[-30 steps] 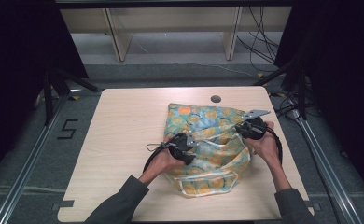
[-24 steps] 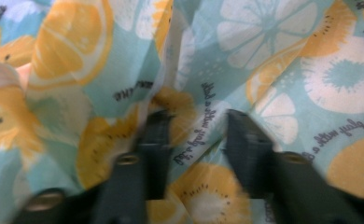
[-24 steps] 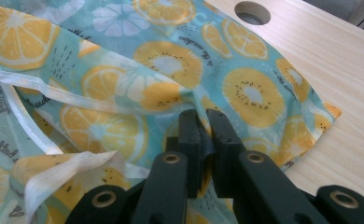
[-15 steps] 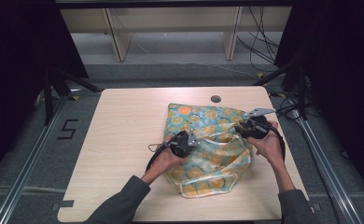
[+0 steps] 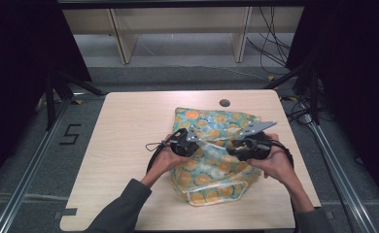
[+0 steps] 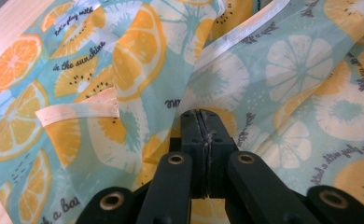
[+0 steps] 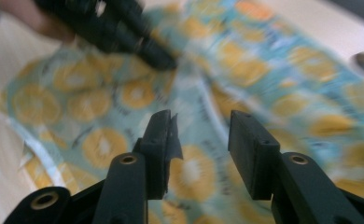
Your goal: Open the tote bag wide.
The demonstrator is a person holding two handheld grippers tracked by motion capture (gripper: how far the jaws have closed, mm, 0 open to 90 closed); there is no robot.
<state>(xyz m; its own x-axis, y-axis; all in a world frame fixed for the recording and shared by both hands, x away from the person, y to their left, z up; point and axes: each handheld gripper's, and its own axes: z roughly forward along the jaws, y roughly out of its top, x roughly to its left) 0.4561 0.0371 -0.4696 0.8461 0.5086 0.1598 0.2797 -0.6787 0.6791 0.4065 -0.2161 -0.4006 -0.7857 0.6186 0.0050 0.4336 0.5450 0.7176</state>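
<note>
High view: crinkled glossy fruit-print bag [image 5: 212, 145]

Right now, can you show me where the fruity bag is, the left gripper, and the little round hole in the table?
fruity bag [image 5: 212, 121]: high view, on its printed top panel.
left gripper [image 6: 201, 122]: left gripper view, at the shut jaw tips pinching the bag's fabric.
round hole [image 5: 224, 103]: high view, at its dark middle, beyond the bag.

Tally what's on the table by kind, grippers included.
Fruit-print bag: 1
Handheld grippers: 2, left gripper shut on the bag's fabric, right gripper with jaws apart, just opening, nothing between them
Grommet hole in the table: 1
Total: 4
</note>
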